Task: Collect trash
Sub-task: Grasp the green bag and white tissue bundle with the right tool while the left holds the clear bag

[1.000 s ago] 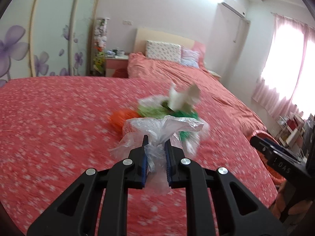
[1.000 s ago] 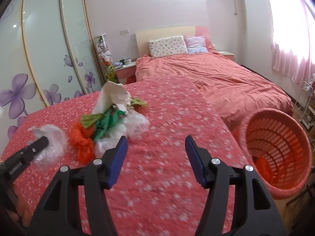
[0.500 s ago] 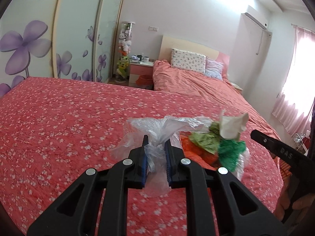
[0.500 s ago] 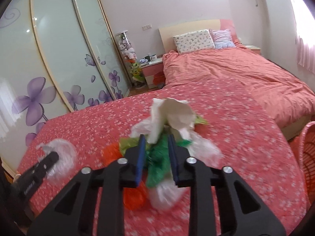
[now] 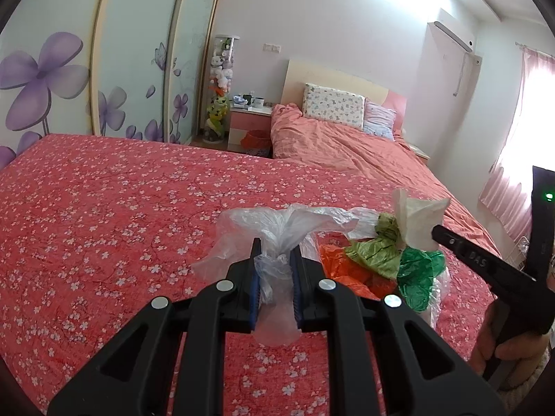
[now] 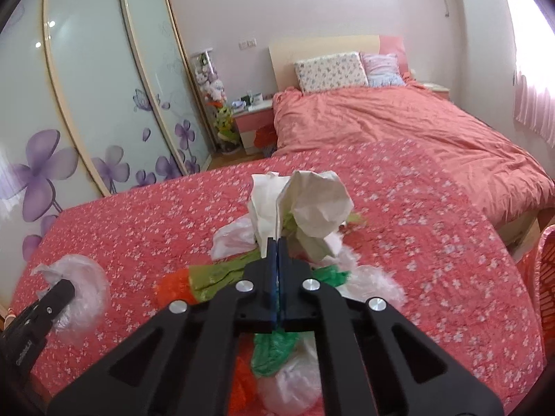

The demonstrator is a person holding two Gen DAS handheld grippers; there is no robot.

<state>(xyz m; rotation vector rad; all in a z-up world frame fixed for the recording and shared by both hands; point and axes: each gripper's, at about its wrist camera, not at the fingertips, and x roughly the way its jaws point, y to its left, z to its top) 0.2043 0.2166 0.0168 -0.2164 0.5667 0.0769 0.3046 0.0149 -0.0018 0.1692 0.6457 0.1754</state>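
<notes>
1. Above the red quilt printed with small white blossoms (image 5: 104, 215), the left gripper (image 5: 274, 253) has its blue-padded fingers (image 5: 255, 277) pressed onto a crumpled clear plastic bag (image 5: 277, 232), pinching it at its gathered neck.
2. That bag fans out past the fingertips toward the far side of the quilt, and a loose flap of it hangs down between the black finger arms.
3. Just to the right of the clear bag, over the same quilt, the right gripper (image 6: 276, 248) is clamped with barely a gap between its pads on a mixed bundle of trash (image 6: 295, 228).
4. The bundle contains crumpled white paper (image 6: 312, 204) standing above the fingertips, light green wrapper (image 6: 215, 274), dark green plastic (image 6: 274, 350), orange plastic (image 6: 173, 289) and more clear film (image 6: 229, 235).
5. From the left wrist view, the bundle (image 5: 388, 260) sits close beside the clear bag; whether its lower part touches the quilt I cannot tell.
6. From the right wrist view, the clear bag (image 6: 83, 287) shows at the quilt's left side, on the tip of the left gripper (image 6: 66, 287).
7. Off the quilt's right edge, part of a red slotted plastic basket (image 6: 546, 277) is visible.
8. Beyond the quilt lies a second bed with a plain salmon cover (image 6: 399, 128) and floral pillows (image 6: 329, 71).
9. Left of the quilt stand sliding wardrobe doors with purple flowers (image 5: 41, 79).
</notes>
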